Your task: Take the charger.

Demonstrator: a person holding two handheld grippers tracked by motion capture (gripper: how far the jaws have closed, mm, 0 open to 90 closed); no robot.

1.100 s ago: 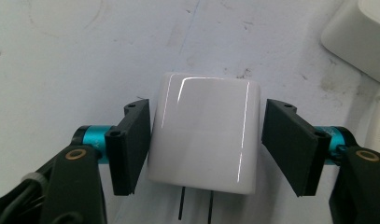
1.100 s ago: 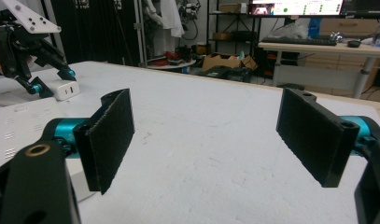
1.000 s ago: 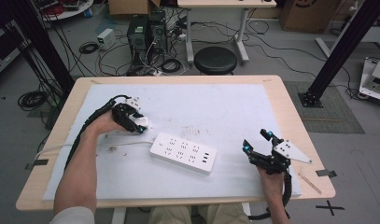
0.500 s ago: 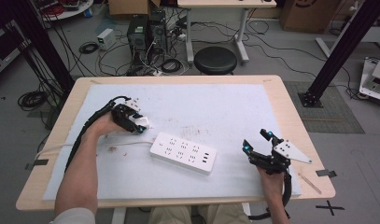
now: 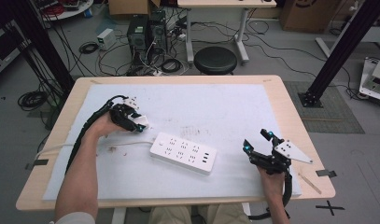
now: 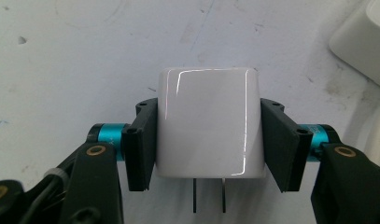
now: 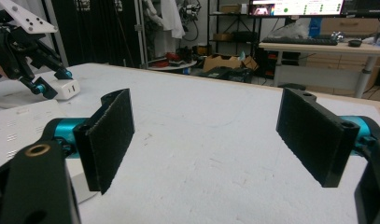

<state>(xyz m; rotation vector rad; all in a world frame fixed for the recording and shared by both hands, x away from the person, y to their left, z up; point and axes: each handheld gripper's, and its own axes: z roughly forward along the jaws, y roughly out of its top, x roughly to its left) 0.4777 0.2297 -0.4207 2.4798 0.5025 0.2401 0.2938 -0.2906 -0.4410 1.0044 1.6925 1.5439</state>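
My left gripper (image 6: 208, 135) clamps the white charger (image 6: 208, 122); my right gripper (image 7: 220, 140) gapes empty. Its glossy sides could slip, skewing the prongs (image 6: 210, 196) off the power strip (image 5: 183, 152).

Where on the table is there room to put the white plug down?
Bare mat lies beyond the power strip, out to the far table edge, and between strip and right gripper. It is crowded where the left gripper holds the charger beside the strip.

Each gripper, left gripper (image 5: 140, 125) and right gripper (image 5: 256, 142), has a black body, two flat black jaws with textured pads, teal cylindrical collars and brass-coloured screws. A black cable trails from each. The right carries a grey three-cornered plate
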